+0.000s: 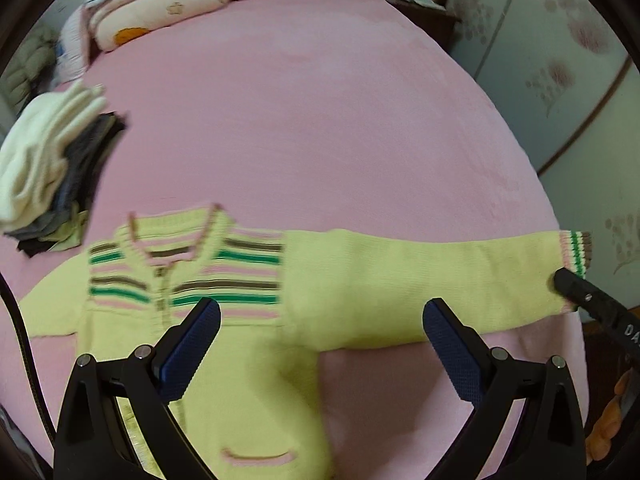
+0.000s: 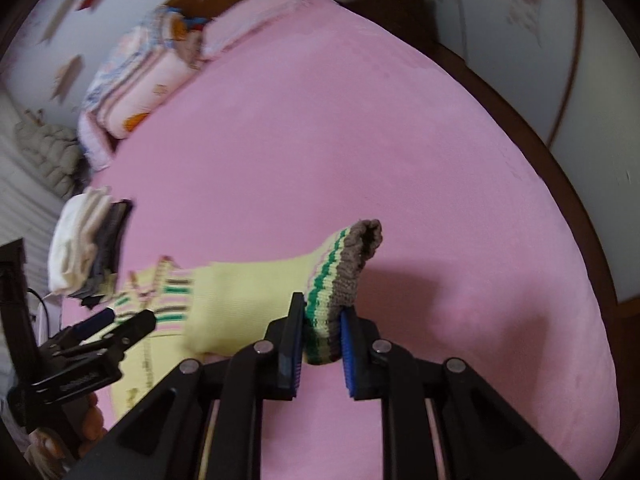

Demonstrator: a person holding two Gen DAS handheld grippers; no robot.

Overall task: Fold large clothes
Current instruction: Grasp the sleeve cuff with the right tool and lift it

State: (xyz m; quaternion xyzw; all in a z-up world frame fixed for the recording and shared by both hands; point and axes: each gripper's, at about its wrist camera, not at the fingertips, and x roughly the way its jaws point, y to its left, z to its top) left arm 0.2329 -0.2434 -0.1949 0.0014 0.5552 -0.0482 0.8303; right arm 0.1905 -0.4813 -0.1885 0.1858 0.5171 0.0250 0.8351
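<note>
Clamped between the blue ribbed pads of the right gripper (image 2: 320, 350), the striped knitted cuff (image 2: 340, 280) of a pale yellow knit cardigan (image 1: 224, 312) with green, brown and pink chest bands bunches upward just ahead of the fingers, lifted clear of the pink bedspread (image 2: 360, 140). Leading away to that gripper's left, the long sleeve (image 1: 420, 292) stretches back to the cardigan's body, which lies spread flat and face up at the near edge of the bed.

Directly over the cardigan's front, the left gripper (image 1: 322, 332) hovers with its jaws spread wide and nothing between them; one finger sits above the button placket, the other above the sleeve's underarm.

Judging by this layout, the step in hand is folding the sleeve across the chest. Doing it well likely means carrying the cuff low and level toward the placket so the knit does not drag the body askew, while the free gripper pins the shoulder seam as a hinge.

Farther out, beyond the left gripper's left finger, a stack of folded white and dark garments (image 1: 52, 168) rests on the bedspread. Folded floral quilts (image 1: 160, 4) lie at the far head of the bed.
</note>
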